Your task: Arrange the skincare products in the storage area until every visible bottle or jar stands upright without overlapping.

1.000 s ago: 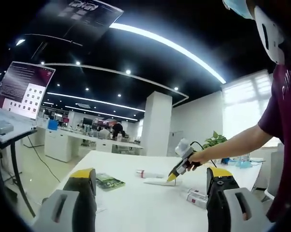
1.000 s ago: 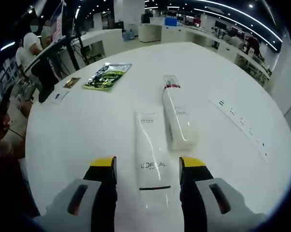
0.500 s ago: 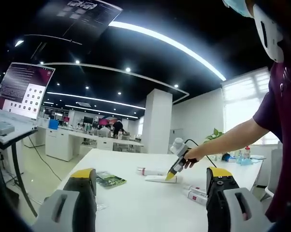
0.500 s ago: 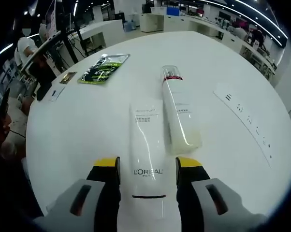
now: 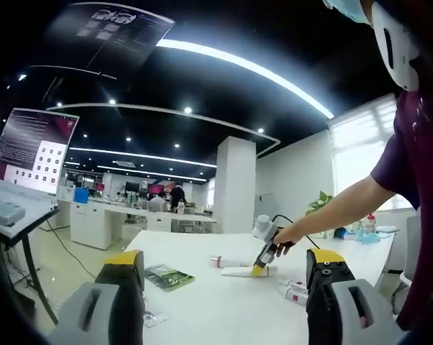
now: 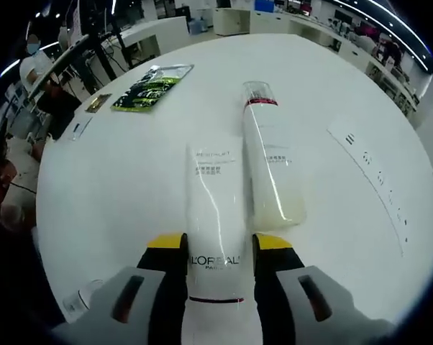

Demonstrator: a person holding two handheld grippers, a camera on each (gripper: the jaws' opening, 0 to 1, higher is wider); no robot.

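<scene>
Tubes lying flat, none upright yet.
My right gripper [image 6: 218, 248] fingers pinch the white tube [image 6: 215, 215] on the tabletop [image 6: 116, 172]; my left gripper [image 5: 224, 277] fingers hang wide, empty.

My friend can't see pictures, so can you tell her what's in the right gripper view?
The right claw, yellow-tipped, has its jaws on either side of a flat white L'Oreal tube lying on a round white table. A clear-capped white bottle lies beside the tube, and a green foil packet sits farther off.
</scene>
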